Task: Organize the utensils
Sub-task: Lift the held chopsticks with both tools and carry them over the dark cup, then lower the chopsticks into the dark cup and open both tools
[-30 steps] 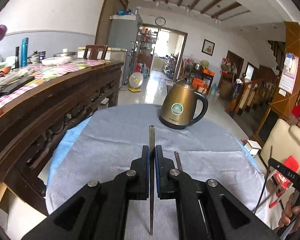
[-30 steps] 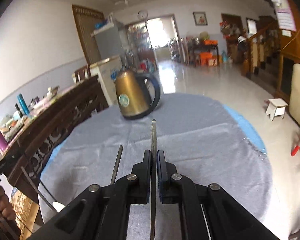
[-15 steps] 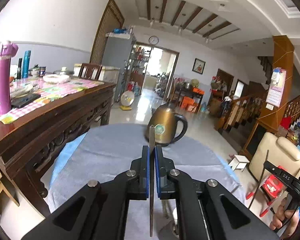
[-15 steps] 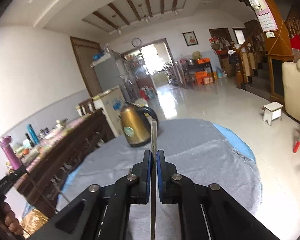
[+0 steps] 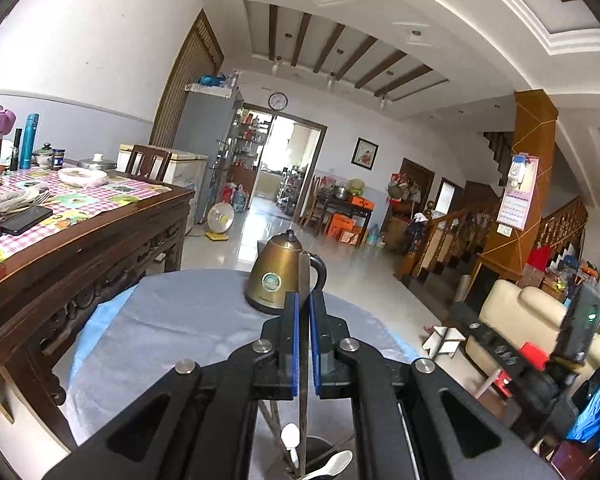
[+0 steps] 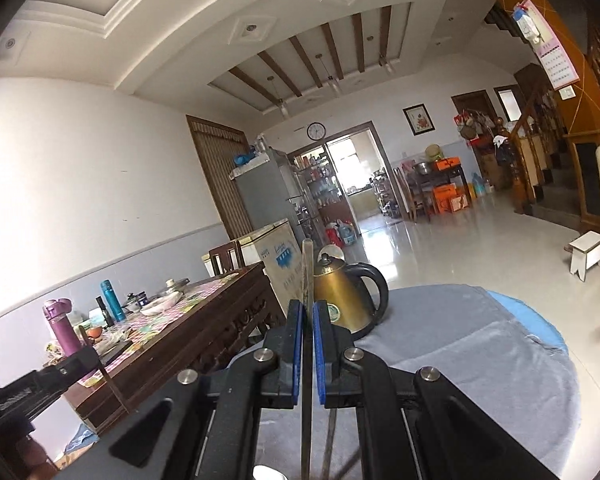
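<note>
My left gripper (image 5: pixel 304 308) is shut on a thin flat metal utensil handle (image 5: pixel 304 276) that sticks up past the blue pads. Below it, a dark metal holder cup (image 5: pixel 320 450) holds white spoons (image 5: pixel 334 464) and other utensils. My right gripper (image 6: pixel 308 316) is shut on a similar thin metal utensil handle (image 6: pixel 307 268). Both are raised above the round table with the grey cloth (image 5: pixel 172 328). The left gripper also shows at the left edge of the right wrist view (image 6: pixel 44 380).
A brass electric kettle (image 5: pixel 280 280) stands at the far side of the round table; it also shows in the right wrist view (image 6: pixel 340 300). A dark wooden dining table (image 5: pixel 80 236) with bottles and bowls is close on the left. A cream armchair (image 5: pixel 528 316) is on the right.
Both grippers have risen and tilted upward, each still holding its utensil. The table has dropped lower in both views, and the holder cup with spoons has come into view under the left gripper.
</note>
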`<state>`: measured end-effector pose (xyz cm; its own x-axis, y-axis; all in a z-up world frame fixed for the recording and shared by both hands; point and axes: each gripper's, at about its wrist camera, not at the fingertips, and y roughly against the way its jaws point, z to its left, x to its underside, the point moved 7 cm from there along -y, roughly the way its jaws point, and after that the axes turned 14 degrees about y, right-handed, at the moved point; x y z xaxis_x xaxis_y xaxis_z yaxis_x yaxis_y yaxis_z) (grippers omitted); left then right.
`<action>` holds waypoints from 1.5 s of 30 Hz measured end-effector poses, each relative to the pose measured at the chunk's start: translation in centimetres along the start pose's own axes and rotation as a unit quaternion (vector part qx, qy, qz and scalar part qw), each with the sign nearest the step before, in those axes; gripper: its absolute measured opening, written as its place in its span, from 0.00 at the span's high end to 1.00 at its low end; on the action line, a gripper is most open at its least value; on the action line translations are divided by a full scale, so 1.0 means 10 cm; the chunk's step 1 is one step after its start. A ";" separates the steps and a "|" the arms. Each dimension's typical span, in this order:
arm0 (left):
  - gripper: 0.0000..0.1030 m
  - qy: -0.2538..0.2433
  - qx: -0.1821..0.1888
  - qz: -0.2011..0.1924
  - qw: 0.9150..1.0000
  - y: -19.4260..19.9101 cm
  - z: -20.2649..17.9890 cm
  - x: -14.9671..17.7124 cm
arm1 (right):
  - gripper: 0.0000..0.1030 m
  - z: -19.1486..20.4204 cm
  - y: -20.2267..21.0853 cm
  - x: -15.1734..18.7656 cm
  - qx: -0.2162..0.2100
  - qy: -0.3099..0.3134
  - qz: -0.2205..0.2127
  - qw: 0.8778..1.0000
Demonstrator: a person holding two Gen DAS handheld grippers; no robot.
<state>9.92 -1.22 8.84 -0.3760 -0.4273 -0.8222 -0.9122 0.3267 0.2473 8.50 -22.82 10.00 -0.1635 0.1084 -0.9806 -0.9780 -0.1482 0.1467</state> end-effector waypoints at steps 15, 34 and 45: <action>0.95 -0.003 -0.014 0.010 1.000 -0.27 0.11 0.34 | 0.94 0.36 -0.36 0.38 0.062 0.052 -0.040 0.996; 0.95 -0.016 -0.033 0.044 0.998 -0.42 0.21 0.55 | 0.93 0.47 -0.47 0.91 0.021 0.080 0.028 0.996; 0.95 -0.021 -0.034 0.075 0.996 -0.45 0.22 0.69 | 0.92 0.43 -0.52 1.10 0.007 0.073 0.065 0.995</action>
<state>11.80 -3.79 0.96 -0.5037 -0.3424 -0.7931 -0.8554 0.3259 0.4026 11.19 -16.60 -0.97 -0.2693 -0.0549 -0.9615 -0.9516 -0.1382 0.2744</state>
